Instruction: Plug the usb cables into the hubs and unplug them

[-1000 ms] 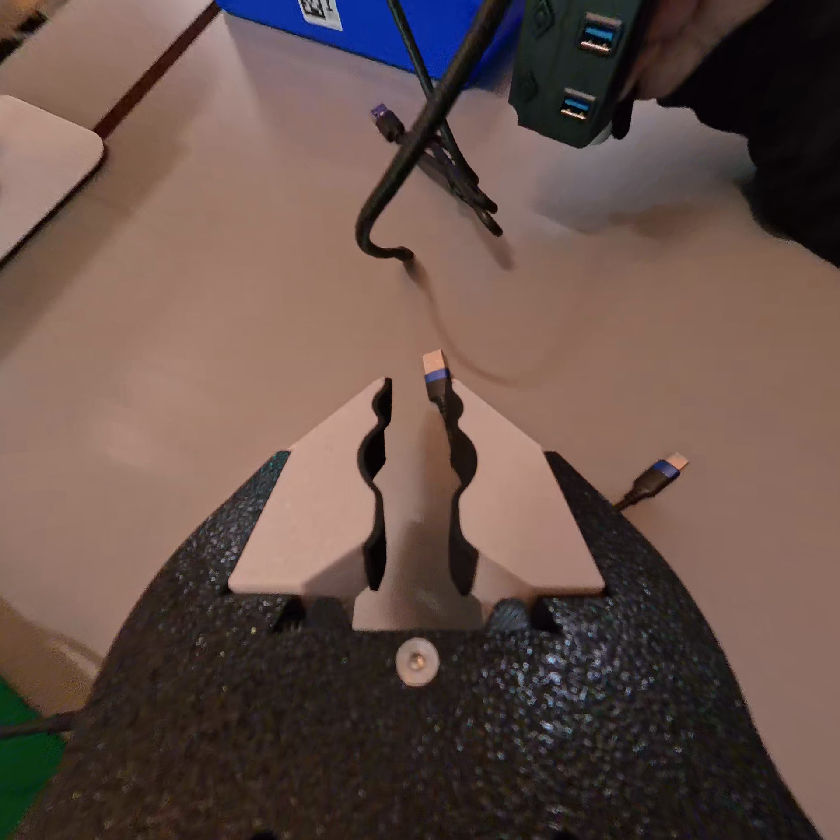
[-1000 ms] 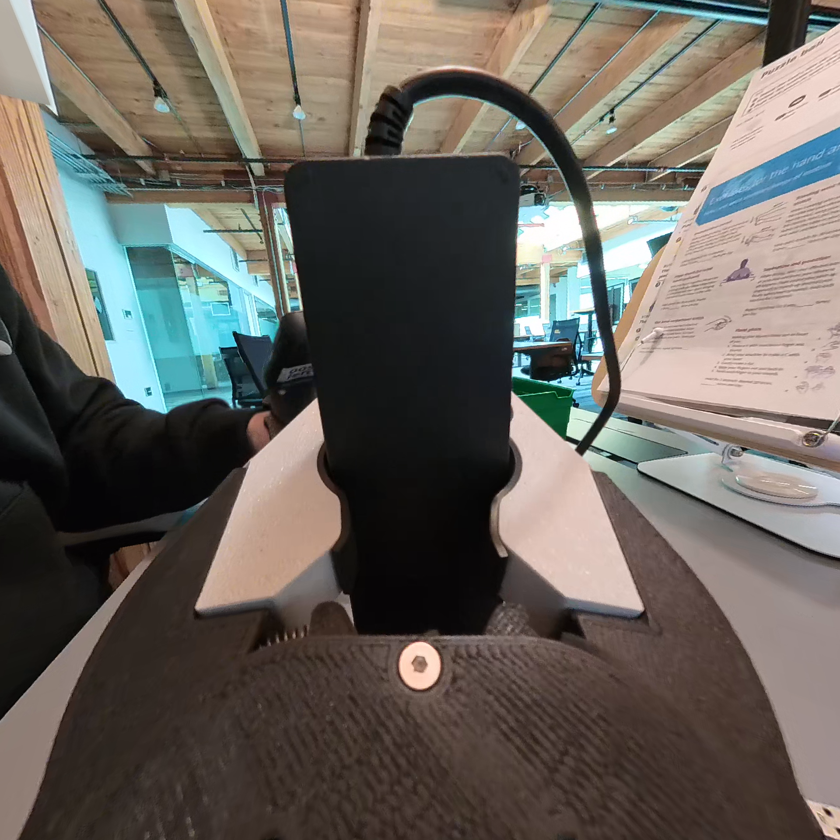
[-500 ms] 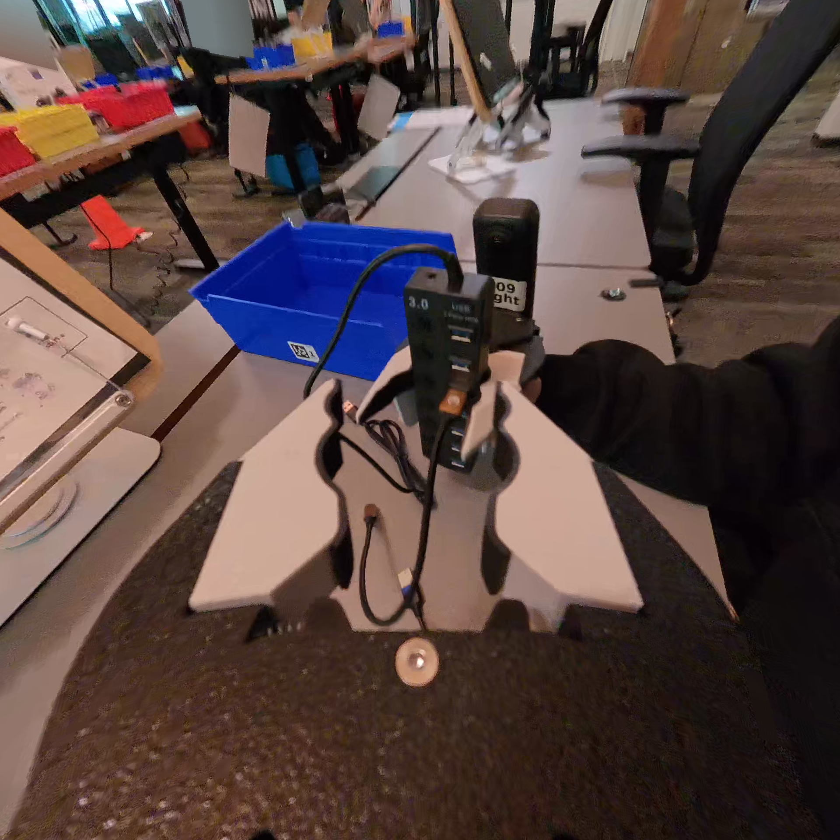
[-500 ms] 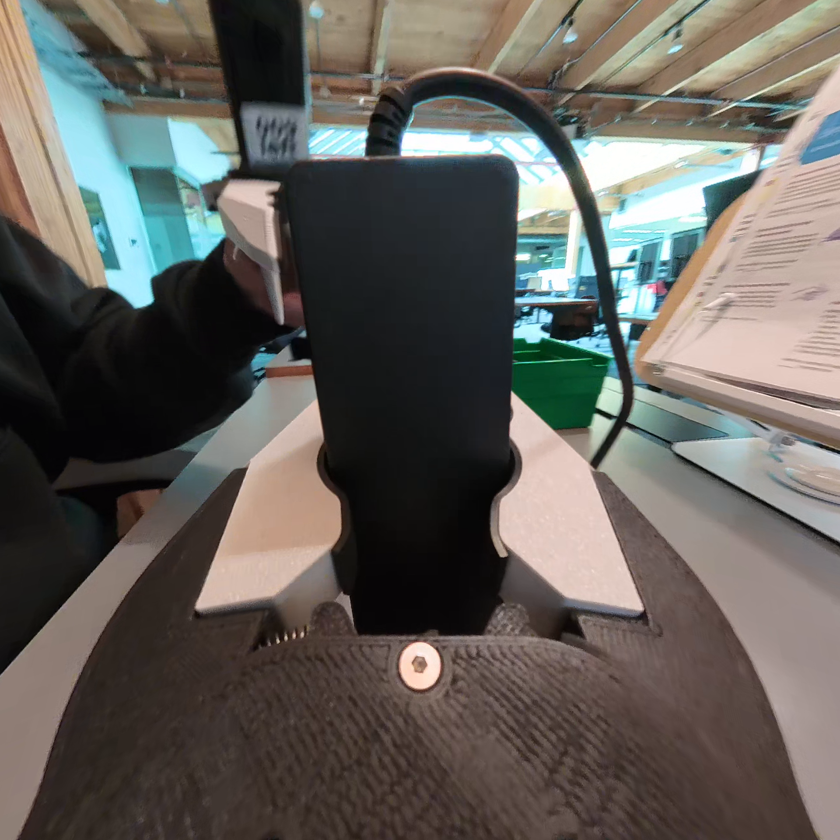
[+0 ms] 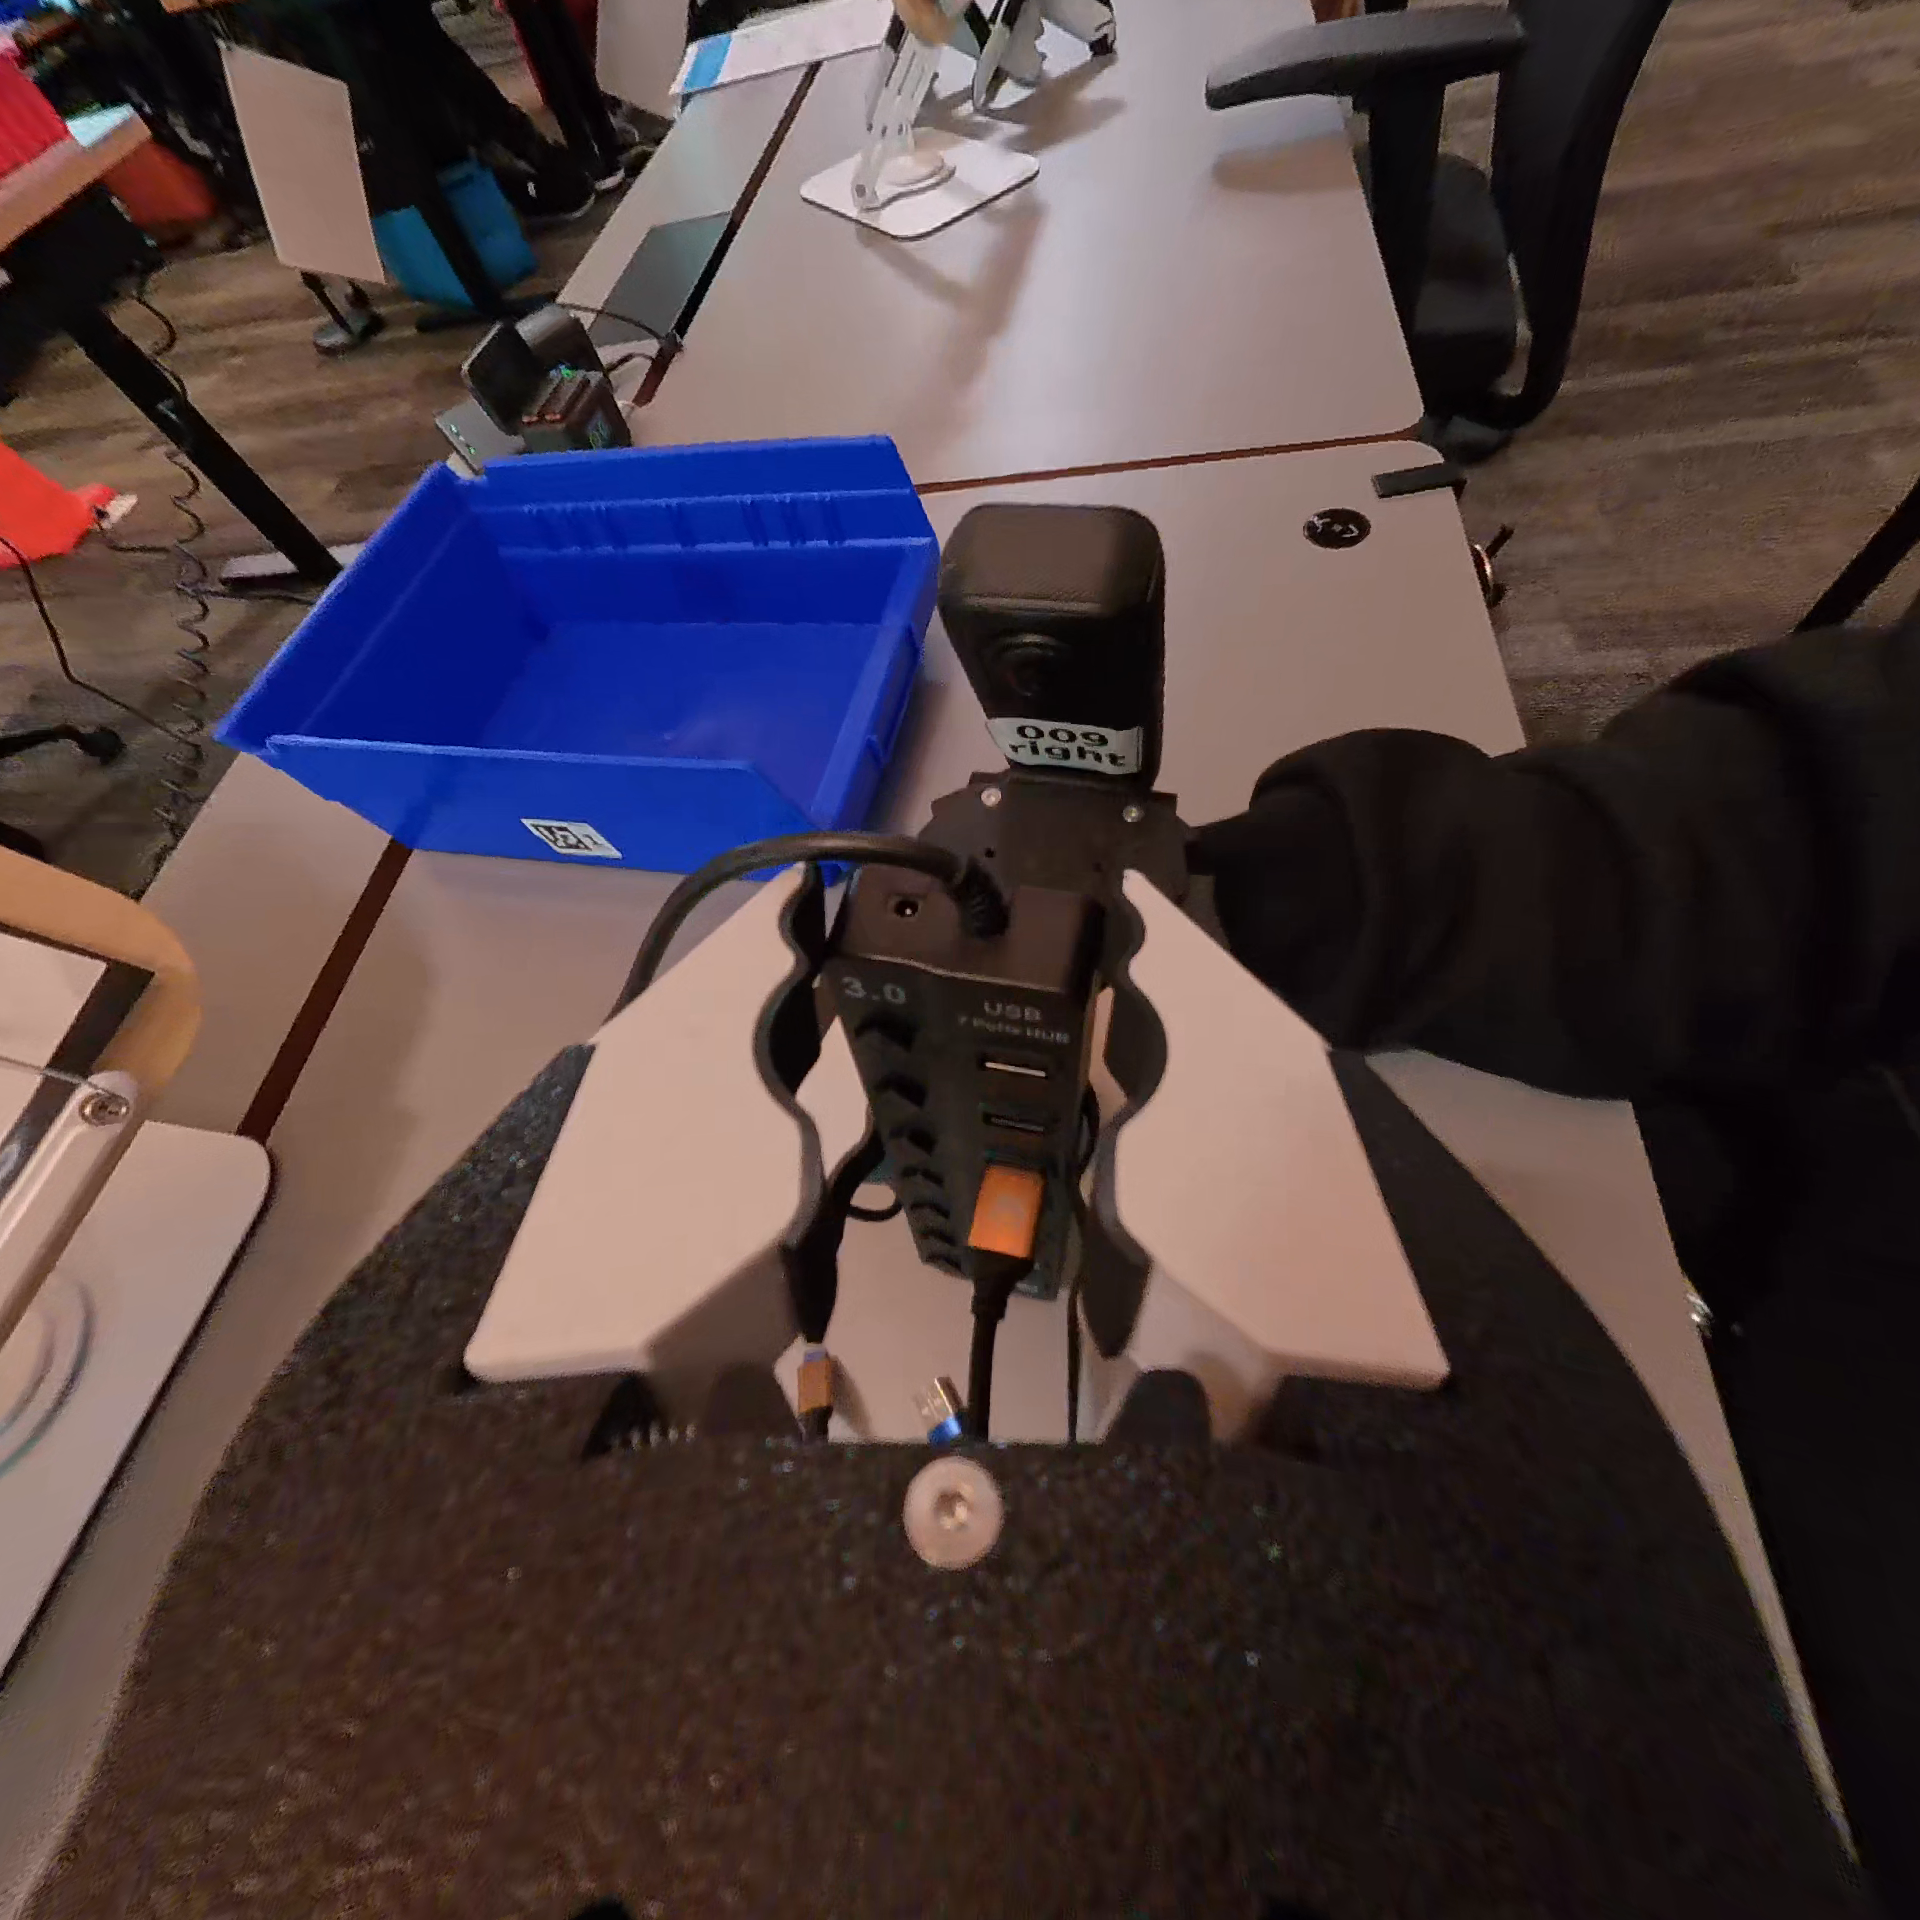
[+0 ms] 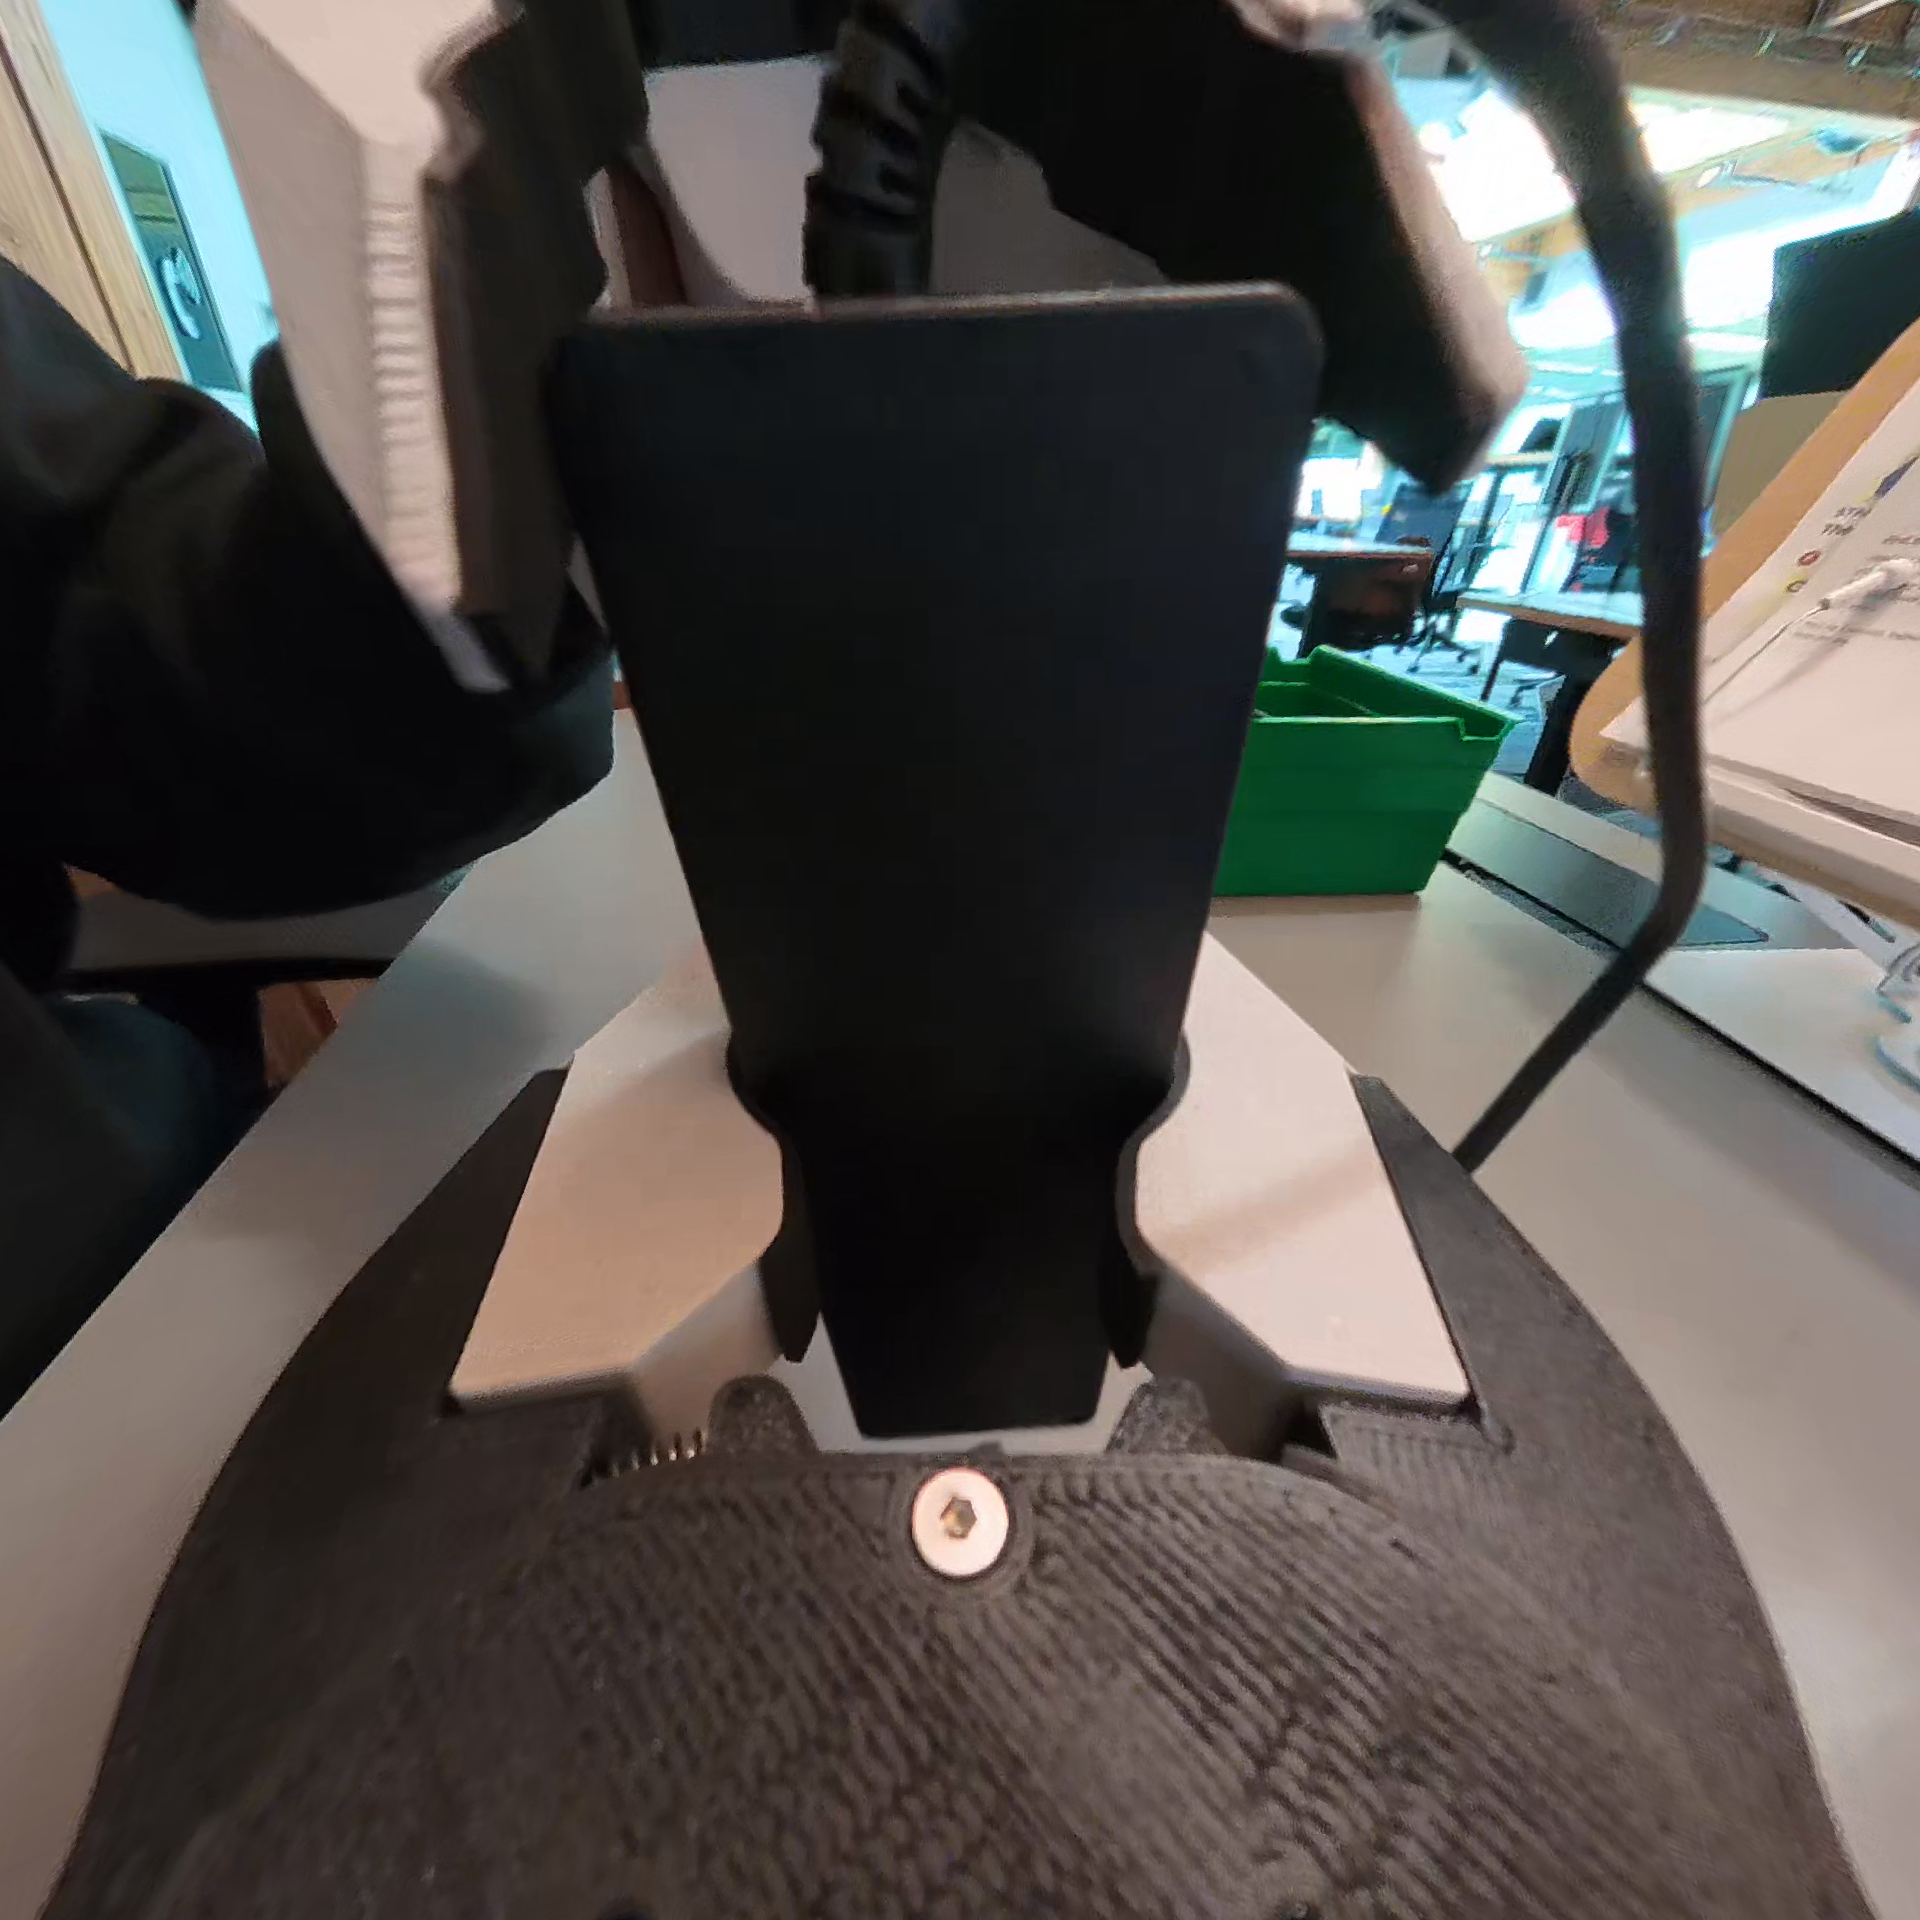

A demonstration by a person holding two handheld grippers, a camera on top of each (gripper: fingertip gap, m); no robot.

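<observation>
USB hub (image 5: 966, 1081), one, black, is held upright above the grey table (image 5: 1195, 343) by the right gripper (image 6: 956, 1195).

One orange plug (image 5: 1003, 1218) is seated in it; two loose plugs (image 5: 814, 1387) are partly hidden below. The left gripper (image 5: 951, 1122) is spread wide around the hub, gripping nothing. One blue bin (image 5: 582, 665) is seen behind.

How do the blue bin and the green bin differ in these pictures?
The blue bin shows its whole bare inside from above; the green bin is seen from the side, its inside mostly hidden. The blue bin carries a white label on its front wall; no label shows on the green bin. Both are open plastic bins on tables.
</observation>
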